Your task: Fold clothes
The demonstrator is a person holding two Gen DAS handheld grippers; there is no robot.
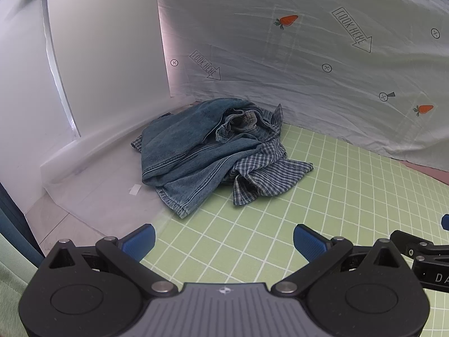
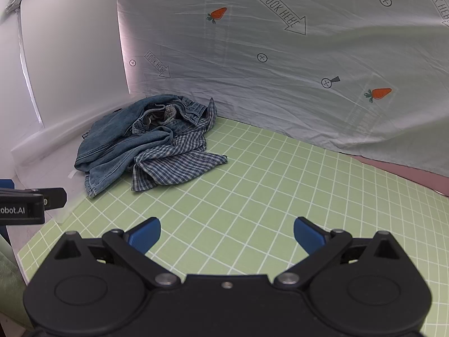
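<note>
Lying crumpled, jeans (image 1: 182,151) over checked shirt (image 1: 266,174) (no clear axis), both hand-held grippers spread

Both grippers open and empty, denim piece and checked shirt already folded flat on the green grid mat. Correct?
Not quite: the clothes are not folded. The denim piece and checked shirt lie in one crumpled heap at the mat's far left corner, as both wrist views show. The rest holds: left gripper and right gripper are open and empty above the green grid mat.

We hold our left gripper (image 1: 224,241) and right gripper (image 2: 227,234) side by side, fingers (image 1: 310,243) spread wide, both empty.
</note>
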